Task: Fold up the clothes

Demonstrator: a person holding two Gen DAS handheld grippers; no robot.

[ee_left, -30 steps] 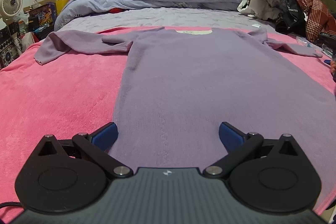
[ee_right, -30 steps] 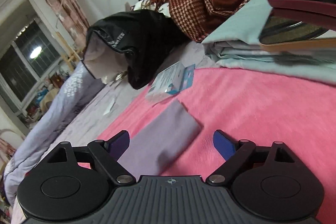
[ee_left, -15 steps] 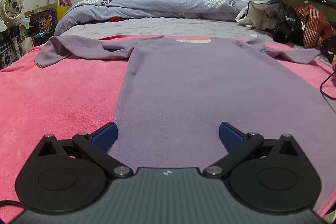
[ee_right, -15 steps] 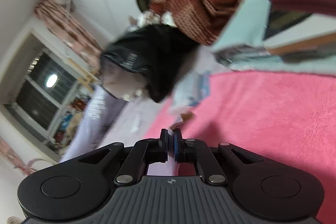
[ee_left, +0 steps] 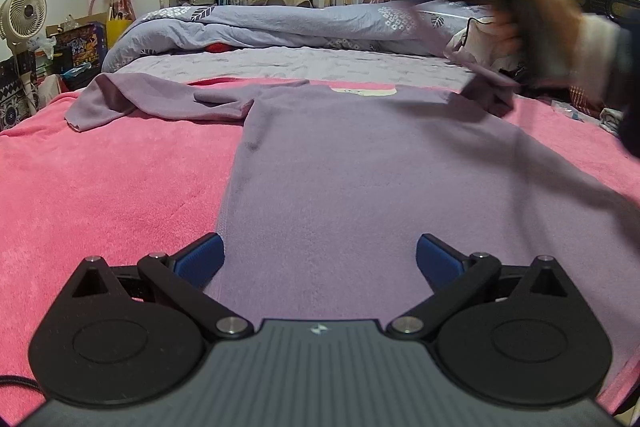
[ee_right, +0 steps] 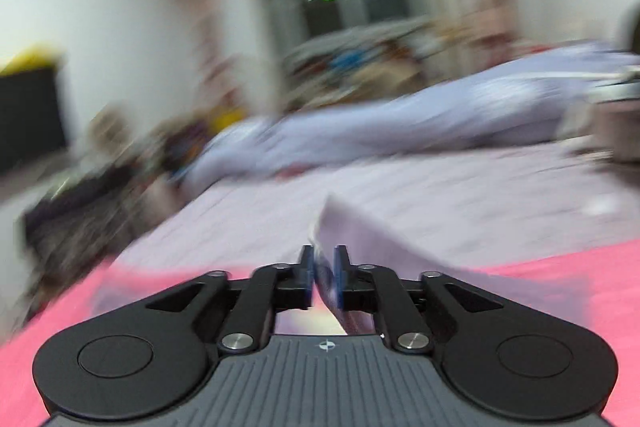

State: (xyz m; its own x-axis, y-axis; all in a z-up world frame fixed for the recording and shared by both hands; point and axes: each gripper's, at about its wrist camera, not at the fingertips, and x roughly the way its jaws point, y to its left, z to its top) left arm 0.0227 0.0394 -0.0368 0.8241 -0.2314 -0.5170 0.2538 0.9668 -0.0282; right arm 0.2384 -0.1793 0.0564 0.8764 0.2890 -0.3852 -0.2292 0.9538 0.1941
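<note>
1. Since 0.5 s ago the right sleeve (ee_left: 486, 89) has been lifted off the pink blanket (ee_left: 112, 179) and swung up toward the sweater body; the right wrist view is now motion-blurred and aimed at the window
2. Right gripper (ee_right: 323, 279): fingers pressed together, pinching the lilac sleeve cuff, cloth seen between the blue pads (ee_right: 309, 277)
3. The right hand (ee_left: 532, 23) is seen blurred in the left wrist view, above the raised sleeve
4. Left gripper (ee_left: 318, 259): fingers spread wide, nothing held, hovering at the hem
5. Purple sweater (ee_left: 360, 179) is laid flat on the pink blanket on the bed, neck label far side, left sleeve (ee_left: 132, 101) stretched out sideways
6. Grey-blue duvet (ee_left: 280, 27) is bunched behind it
</note>
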